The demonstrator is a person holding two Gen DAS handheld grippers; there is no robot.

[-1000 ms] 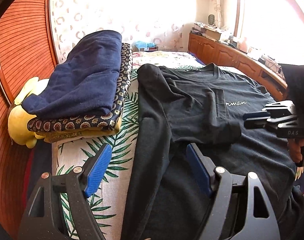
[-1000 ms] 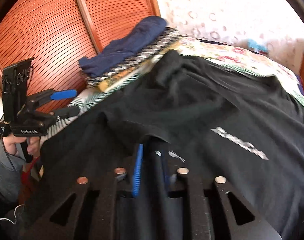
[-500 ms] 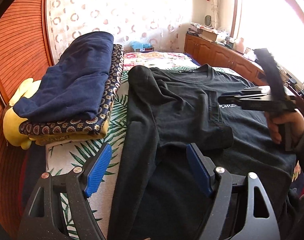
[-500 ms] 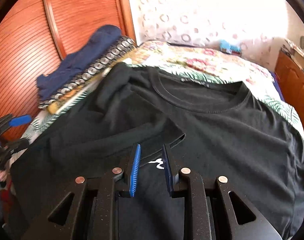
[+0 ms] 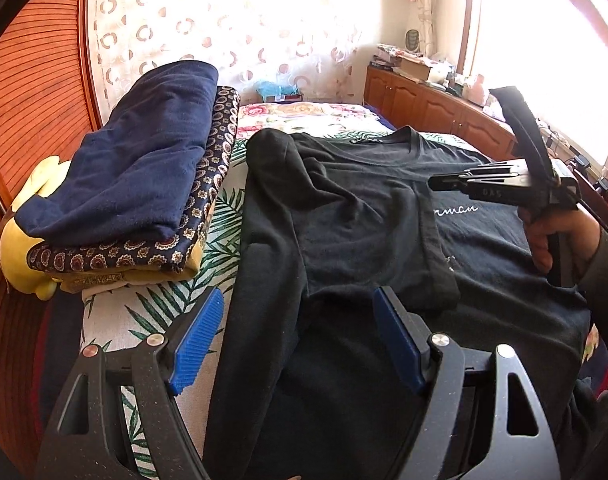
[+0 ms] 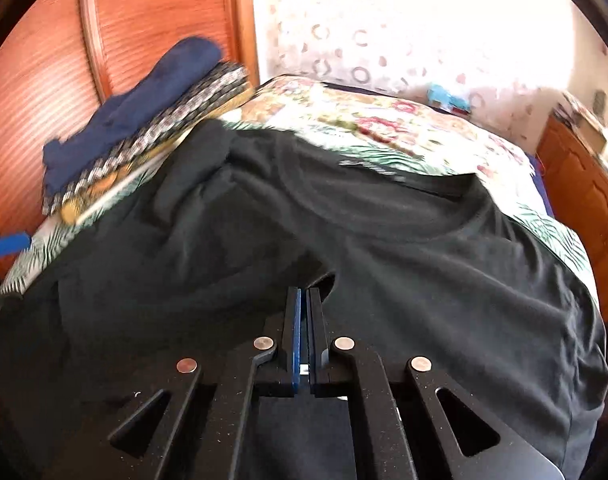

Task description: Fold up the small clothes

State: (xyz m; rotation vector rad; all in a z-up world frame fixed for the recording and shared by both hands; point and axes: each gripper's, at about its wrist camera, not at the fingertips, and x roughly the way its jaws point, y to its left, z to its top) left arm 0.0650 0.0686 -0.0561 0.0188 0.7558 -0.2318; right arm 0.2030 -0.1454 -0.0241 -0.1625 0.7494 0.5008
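The right gripper [image 6: 304, 300] is being held over the black T-shirt [image 6: 383, 260], jaws pressed together with nothing between them. Ahead and to its left, a stack of folded clothes [image 6: 144, 128] is being seen, blurred, beside the wooden slatted door [image 6: 64, 60].

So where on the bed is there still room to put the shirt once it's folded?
Bare bedspread shows in a strip between the folded pile and the black T-shirt. There is more past the shirt's collar, toward the curtain. The shirt covers the middle, and the pile fills the corner by the wooden wardrobe.
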